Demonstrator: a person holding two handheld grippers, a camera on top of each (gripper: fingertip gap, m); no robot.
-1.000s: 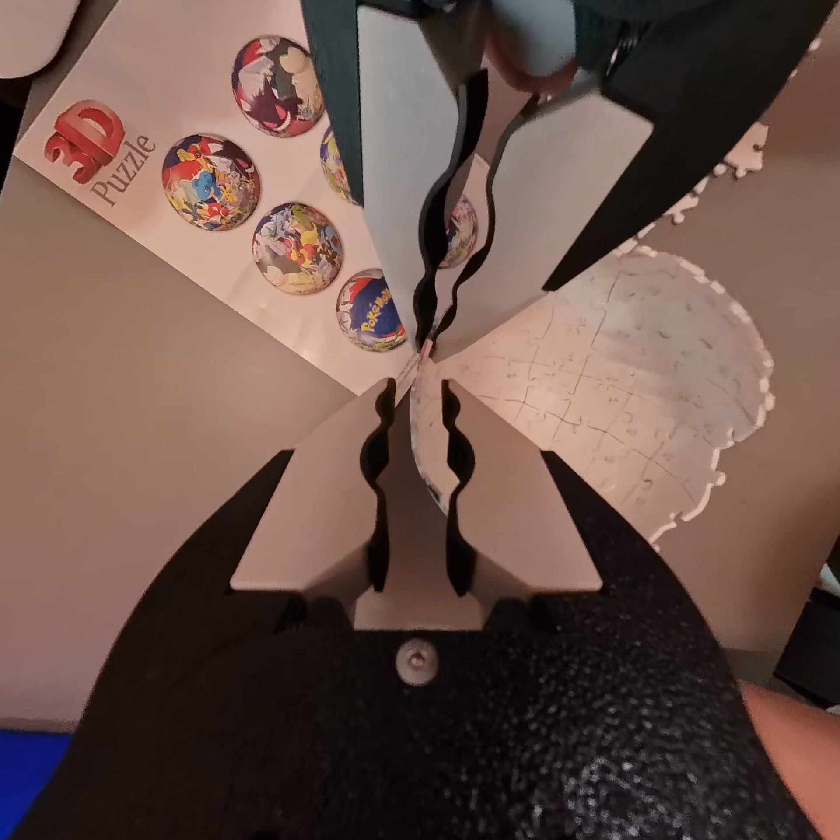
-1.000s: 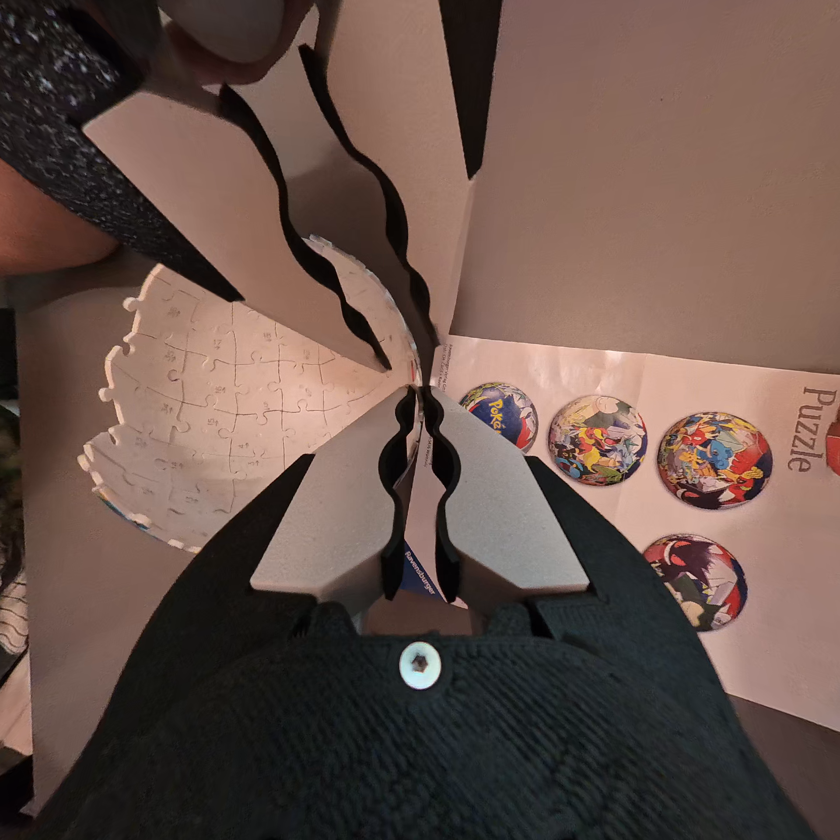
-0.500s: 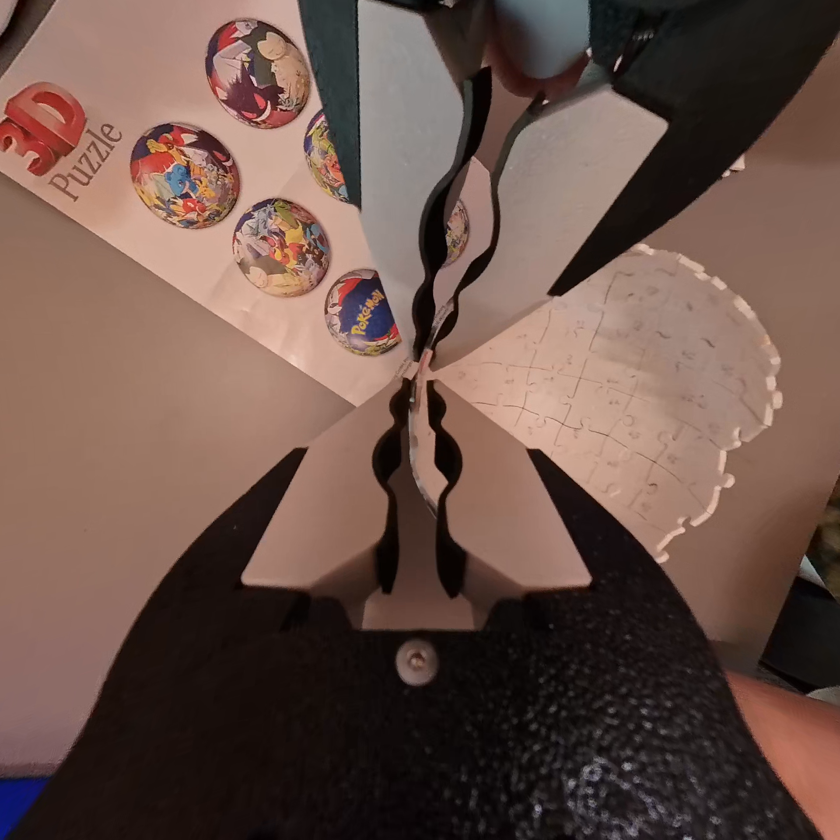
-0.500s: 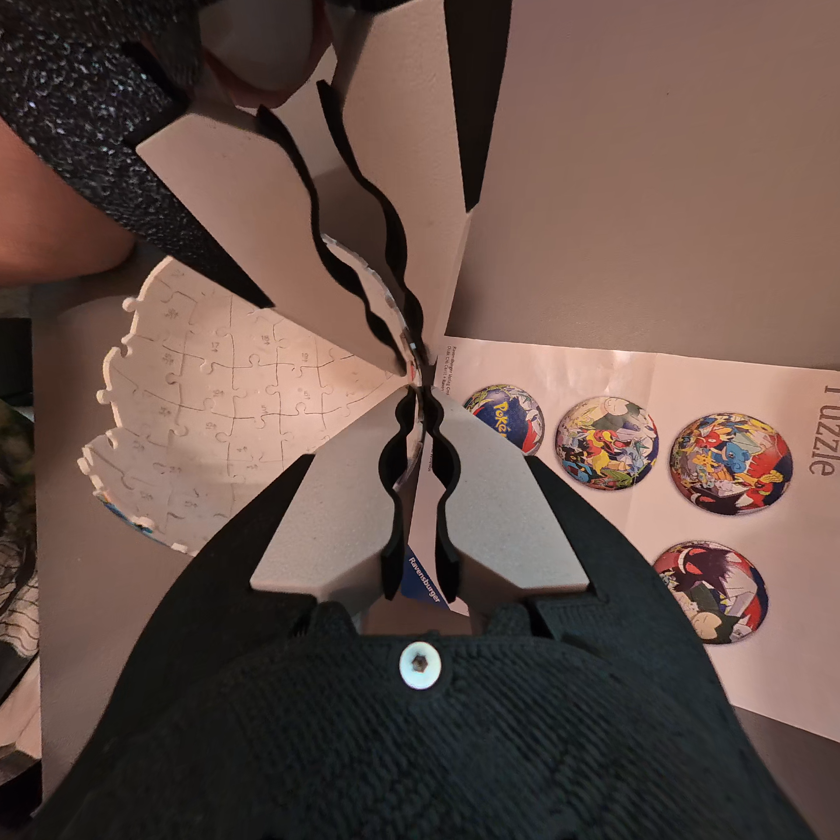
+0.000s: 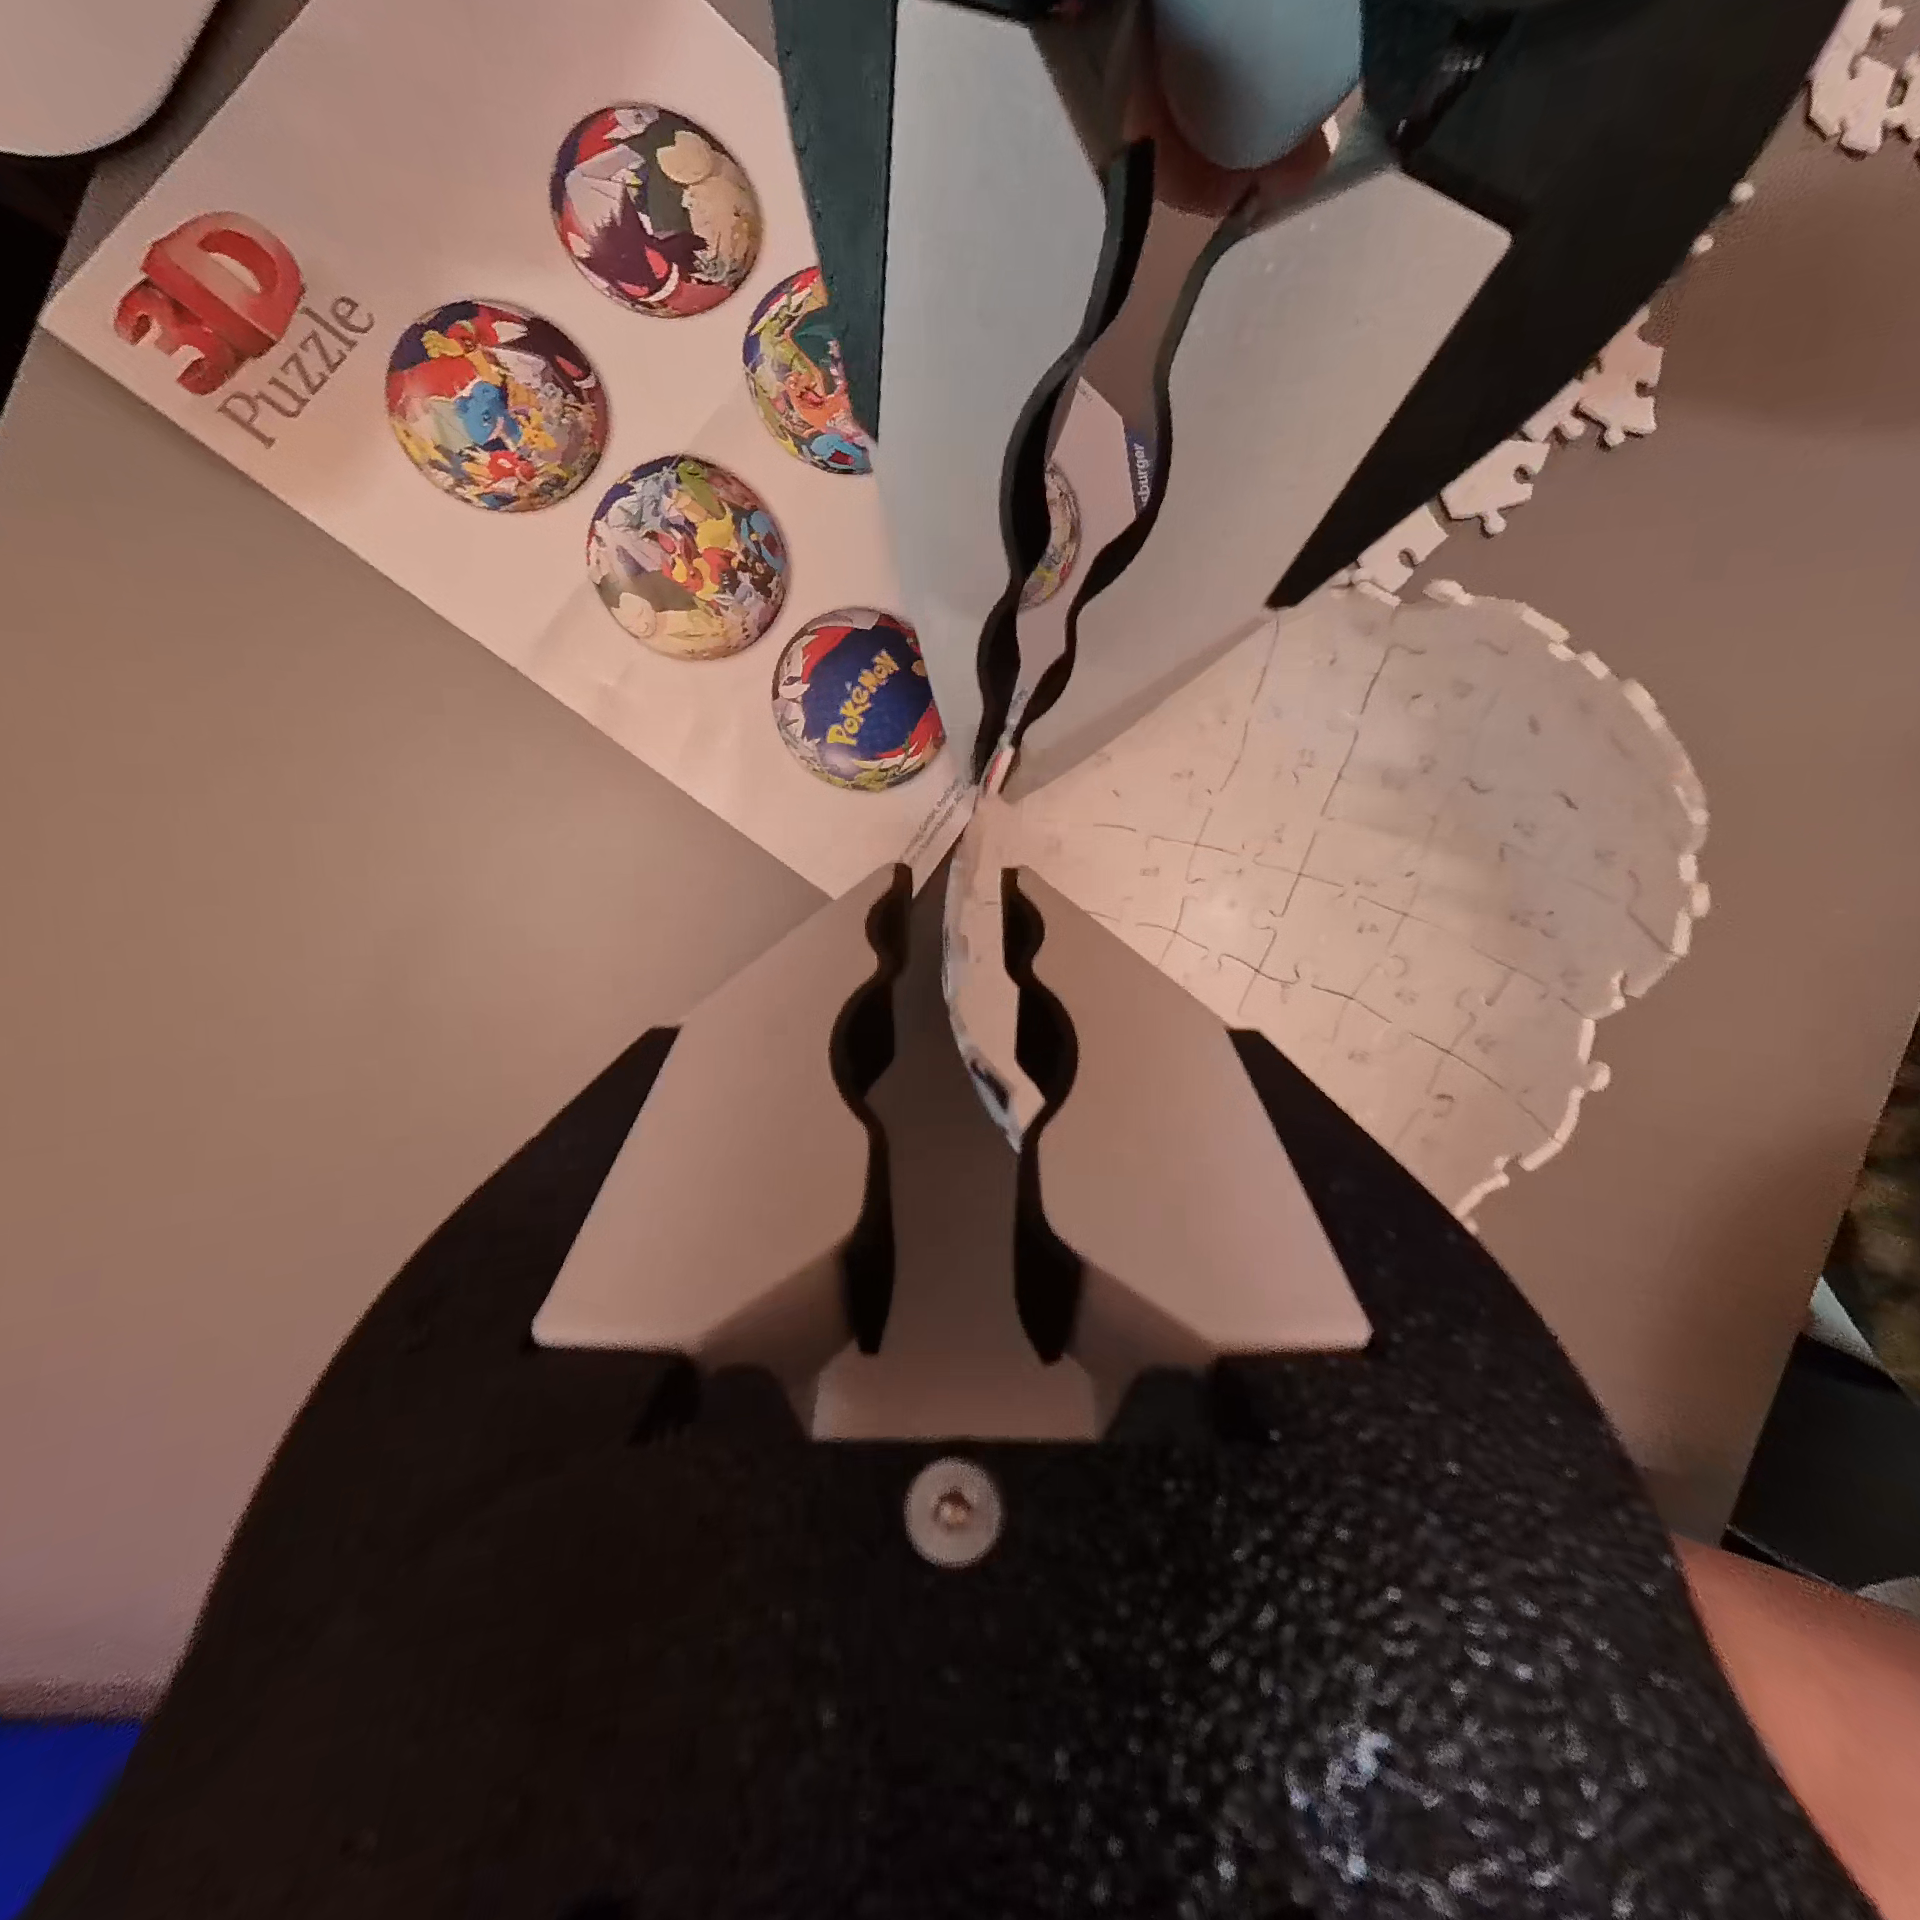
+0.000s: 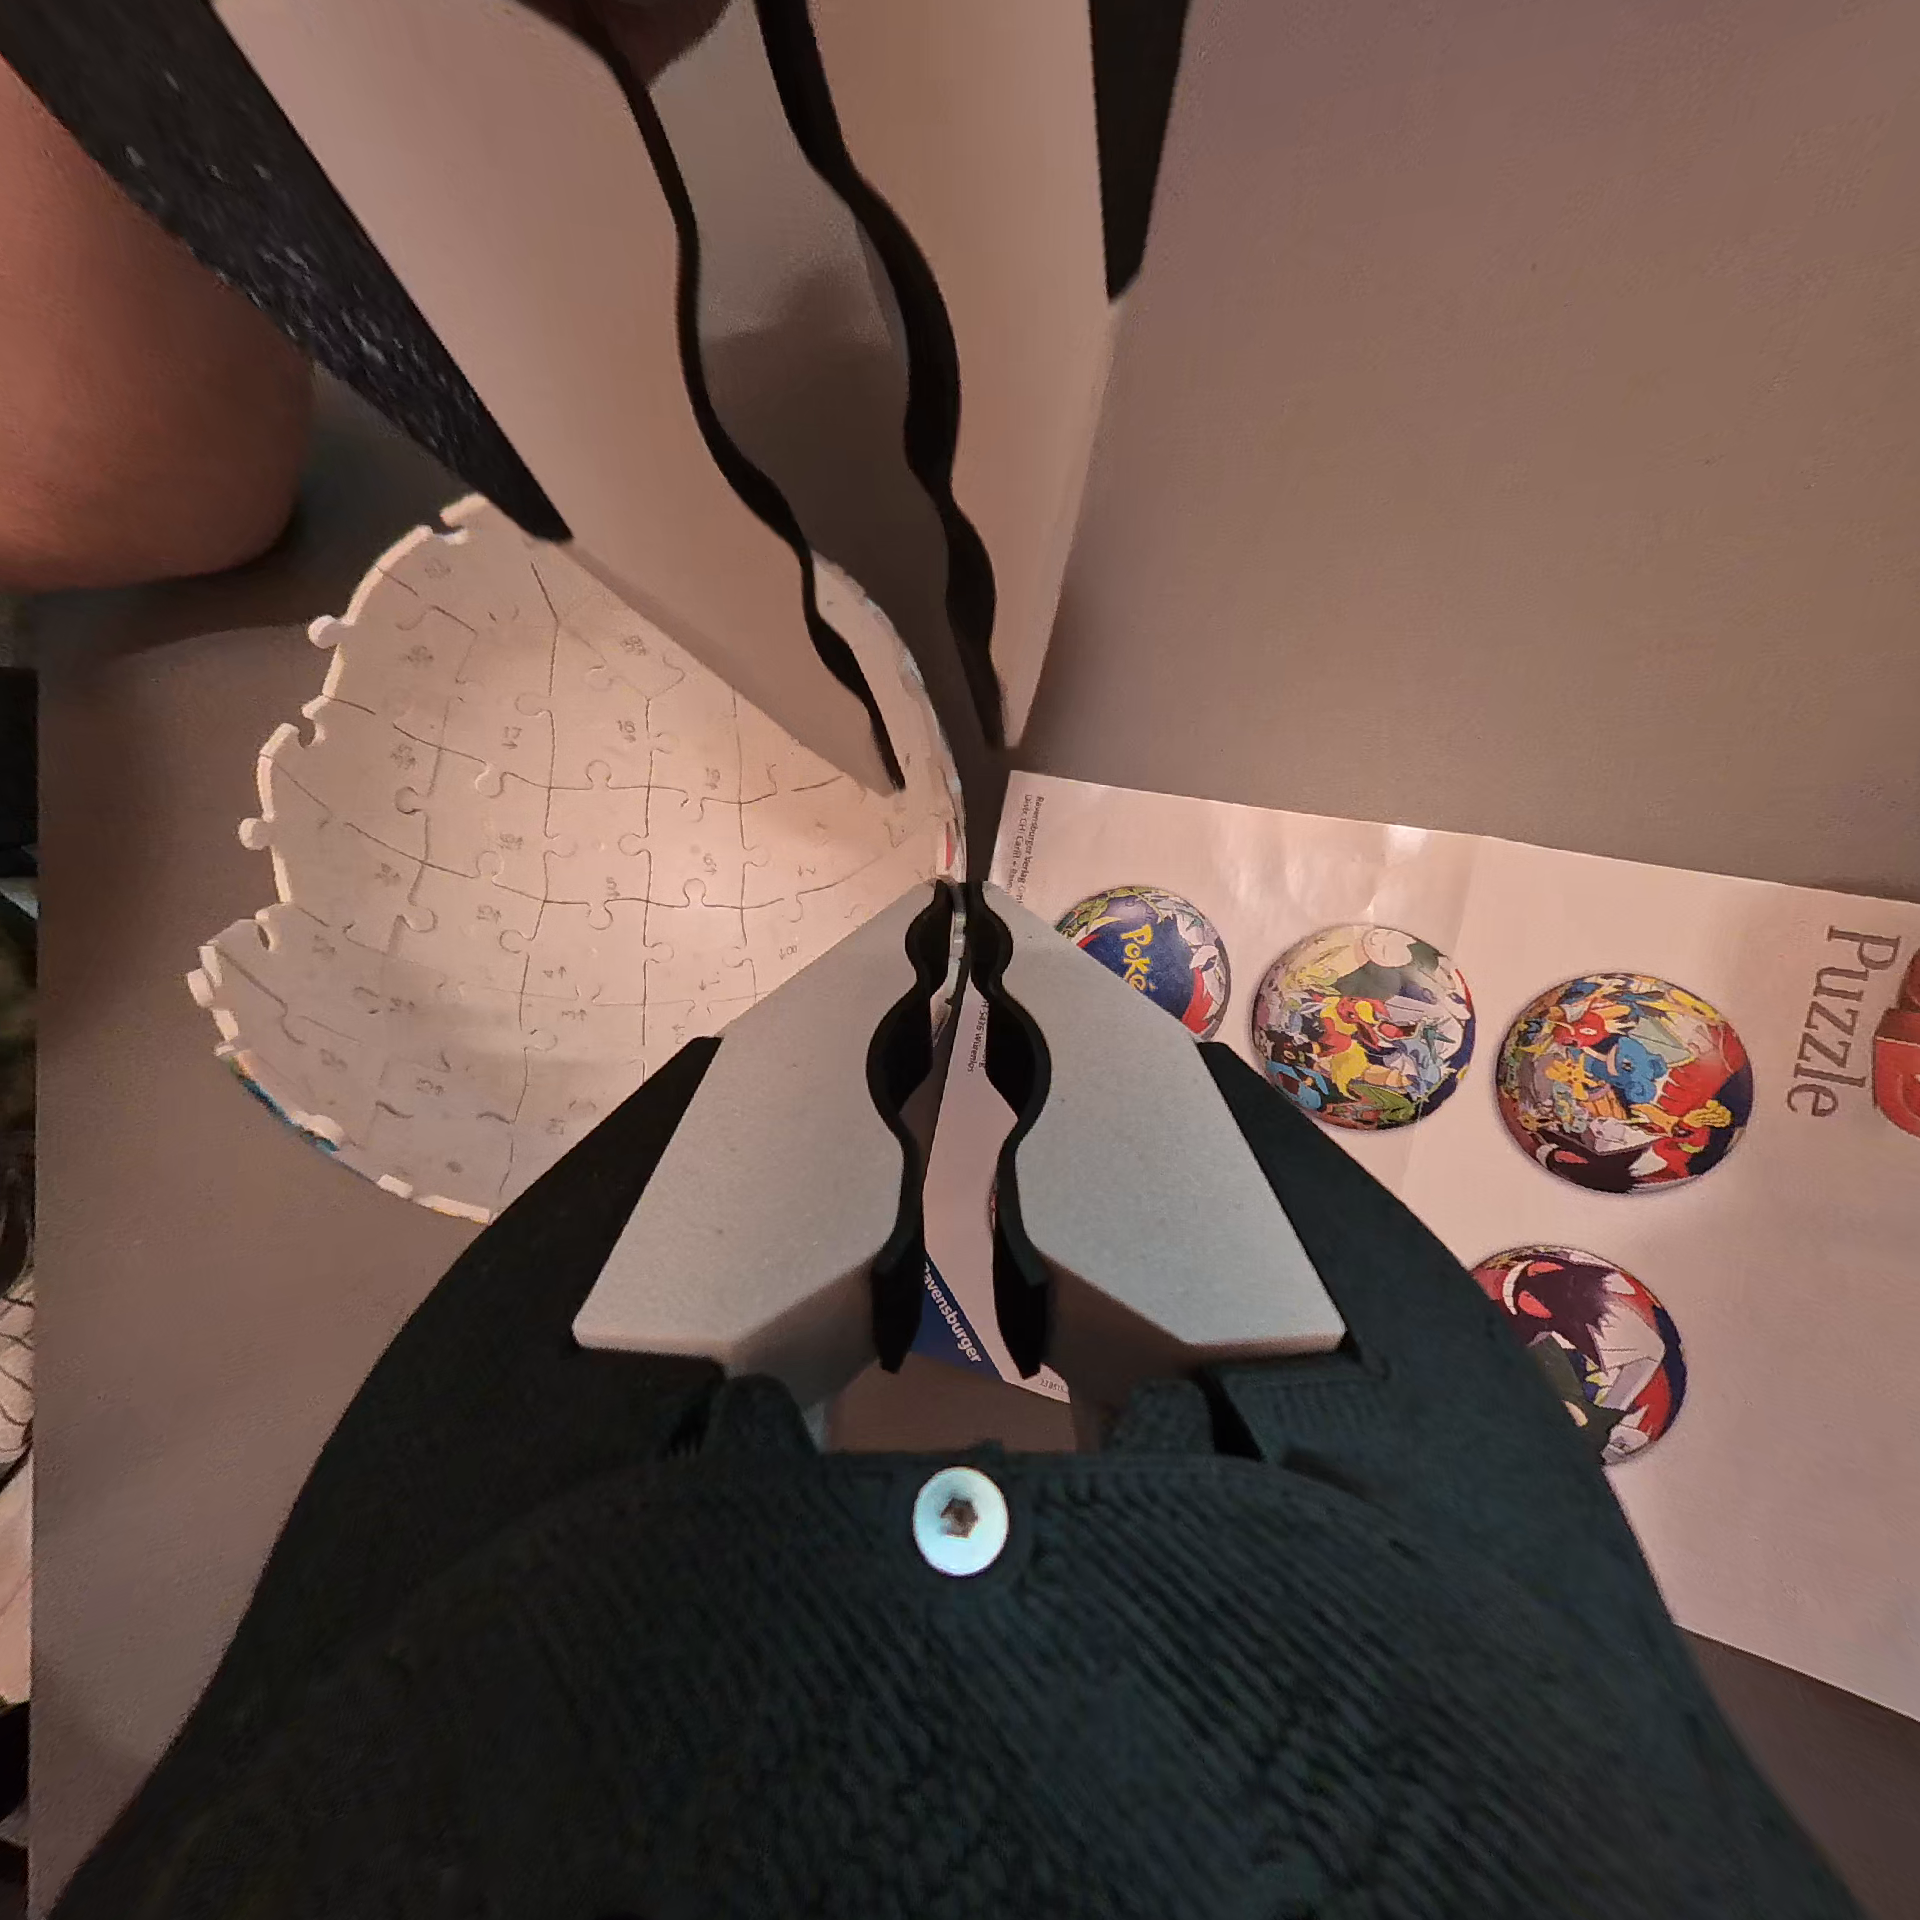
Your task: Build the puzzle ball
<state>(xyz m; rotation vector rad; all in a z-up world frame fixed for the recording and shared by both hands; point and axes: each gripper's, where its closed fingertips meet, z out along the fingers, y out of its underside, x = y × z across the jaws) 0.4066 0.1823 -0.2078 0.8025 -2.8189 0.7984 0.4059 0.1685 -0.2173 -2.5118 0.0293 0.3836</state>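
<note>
A half-built puzzle ball (image 5: 1351, 883), a white bowl-shaped shell of joined pieces, lies on the grey table; it also shows in the right wrist view (image 6: 540, 914). My left gripper (image 5: 954, 878) straddles the shell's near rim, open; the rim leans on its right finger and the left finger stands apart. It comes in from the top in the right wrist view (image 6: 940, 764). My right gripper (image 6: 961, 891) faces it tip to tip and is shut on a small puzzle piece at the rim. It reaches down from the top in the left wrist view (image 5: 995, 764).
A white leaflet (image 5: 468, 260) printed with pictures of colourful balls lies beside the shell, under the right gripper (image 6: 1351, 862). A strip of joined white pieces (image 5: 1538, 436) lies behind the shell. A person's forearm (image 6: 125, 416) is at the left. Both grippers' tips are close together, under 4 cm apart.
My left gripper closed in on the rim, then spread its fingers wider again. My right gripper stayed pinched at the rim, and the two grippers moved closer together.
</note>
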